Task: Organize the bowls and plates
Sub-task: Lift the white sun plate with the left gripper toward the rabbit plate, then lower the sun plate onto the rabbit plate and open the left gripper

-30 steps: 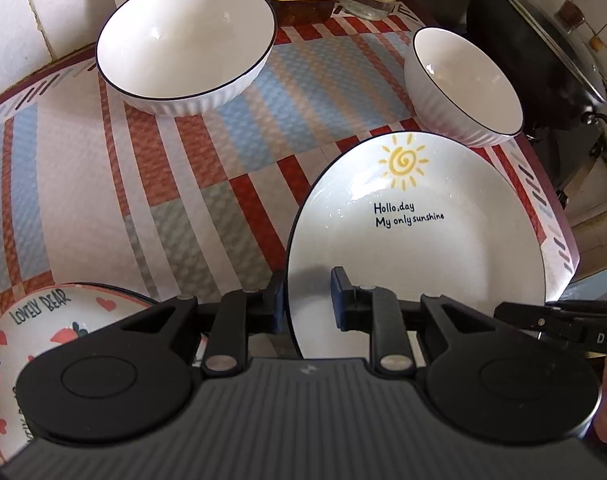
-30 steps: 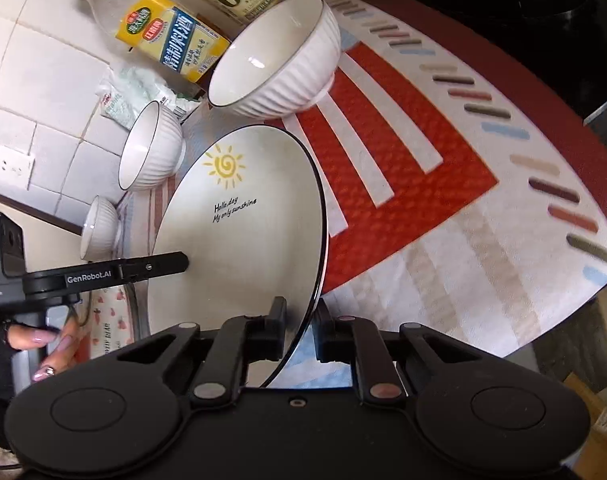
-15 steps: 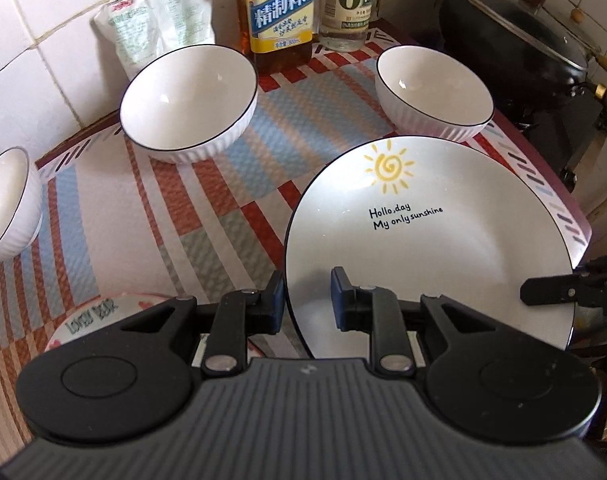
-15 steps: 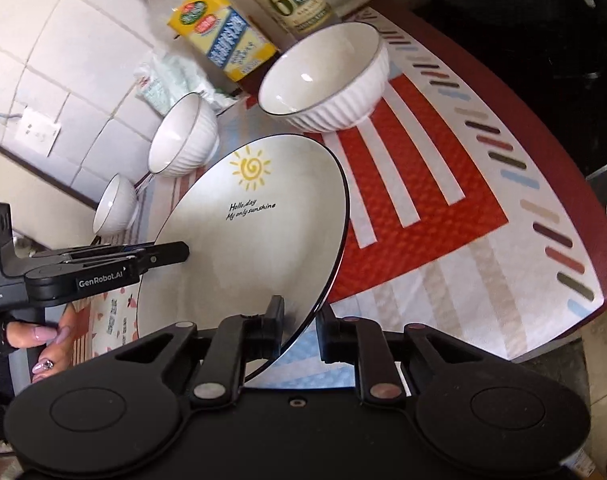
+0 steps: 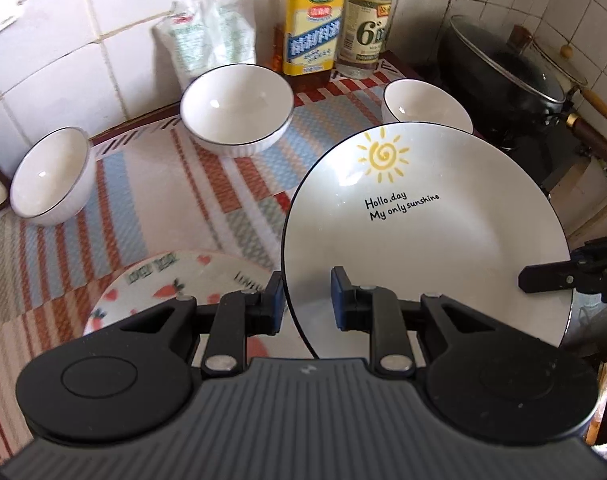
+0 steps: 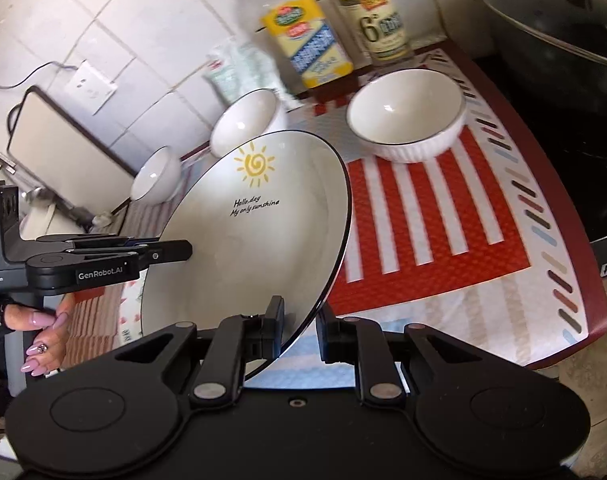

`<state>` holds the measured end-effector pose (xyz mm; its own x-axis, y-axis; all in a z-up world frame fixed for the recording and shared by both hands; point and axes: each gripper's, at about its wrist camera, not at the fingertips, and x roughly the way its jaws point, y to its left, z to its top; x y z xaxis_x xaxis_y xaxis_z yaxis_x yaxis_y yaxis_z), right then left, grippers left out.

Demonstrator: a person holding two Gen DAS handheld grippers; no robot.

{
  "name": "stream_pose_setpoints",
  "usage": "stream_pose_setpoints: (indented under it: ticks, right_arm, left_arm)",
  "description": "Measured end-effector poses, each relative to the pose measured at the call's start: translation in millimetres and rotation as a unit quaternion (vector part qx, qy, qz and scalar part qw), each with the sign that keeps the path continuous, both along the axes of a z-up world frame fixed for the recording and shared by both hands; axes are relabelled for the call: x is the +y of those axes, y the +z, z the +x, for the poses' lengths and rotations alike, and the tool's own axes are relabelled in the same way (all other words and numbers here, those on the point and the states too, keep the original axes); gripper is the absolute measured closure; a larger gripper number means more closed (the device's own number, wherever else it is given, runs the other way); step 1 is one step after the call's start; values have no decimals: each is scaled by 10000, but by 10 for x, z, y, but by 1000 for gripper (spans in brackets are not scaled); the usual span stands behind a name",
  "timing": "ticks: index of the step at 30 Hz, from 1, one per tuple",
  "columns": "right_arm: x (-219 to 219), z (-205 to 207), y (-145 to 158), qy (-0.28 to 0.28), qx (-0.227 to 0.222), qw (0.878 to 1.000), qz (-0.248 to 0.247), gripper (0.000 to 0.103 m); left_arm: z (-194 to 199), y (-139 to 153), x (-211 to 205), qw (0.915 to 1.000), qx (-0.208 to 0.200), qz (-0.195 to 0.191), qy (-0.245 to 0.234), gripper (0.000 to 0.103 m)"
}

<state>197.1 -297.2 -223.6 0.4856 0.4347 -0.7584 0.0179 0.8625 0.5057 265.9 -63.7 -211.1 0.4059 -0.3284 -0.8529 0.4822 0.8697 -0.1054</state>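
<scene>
A white sun plate (image 5: 423, 248) with a black rim and the words "Hollo, day My only sunshine" hangs tilted above the striped mat. My left gripper (image 5: 306, 300) is shut on its near left rim. My right gripper (image 6: 301, 328) is shut on the opposite rim of the same sun plate (image 6: 255, 248). Below it on the mat lies a strawberry plate (image 5: 163, 288), partly hidden. Three white ribbed bowls stand farther back: a large one (image 5: 237, 110), one at the left (image 5: 49, 176) and one at the right (image 5: 423, 106).
Two bottles (image 5: 311, 32) and a plastic bag (image 5: 207, 36) stand against the tiled wall behind the bowls. A black wok with a glass lid (image 5: 503, 68) sits on the stove to the right. The table's red edge (image 6: 583, 280) runs near the right gripper.
Both grippers have risen with the sun plate held between them. The plate now hangs higher over the mat, and more of the strawberry plate and the left bowl shows.
</scene>
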Motion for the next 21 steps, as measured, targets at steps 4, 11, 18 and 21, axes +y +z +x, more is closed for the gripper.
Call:
stream_pose_setpoints:
  ticks: [4, 11, 18, 21]
  right_arm:
    - [172, -33, 127, 174, 21, 9998, 42, 82]
    - [549, -100, 280, 409, -21, 9990, 185, 82]
    - [859, -134, 266, 531, 18, 9974, 487, 82]
    - [992, -121, 232, 551, 108, 9970, 535, 81]
  left_arm:
    - [-127, 133, 239, 9998, -113, -45, 136, 81]
    - [-333, 274, 719, 9980, -247, -58, 579, 81]
    - [-452, 213, 1170, 9940, 18, -204, 1072, 81]
    - [-470, 138, 1321, 9924, 167, -243, 1196, 81]
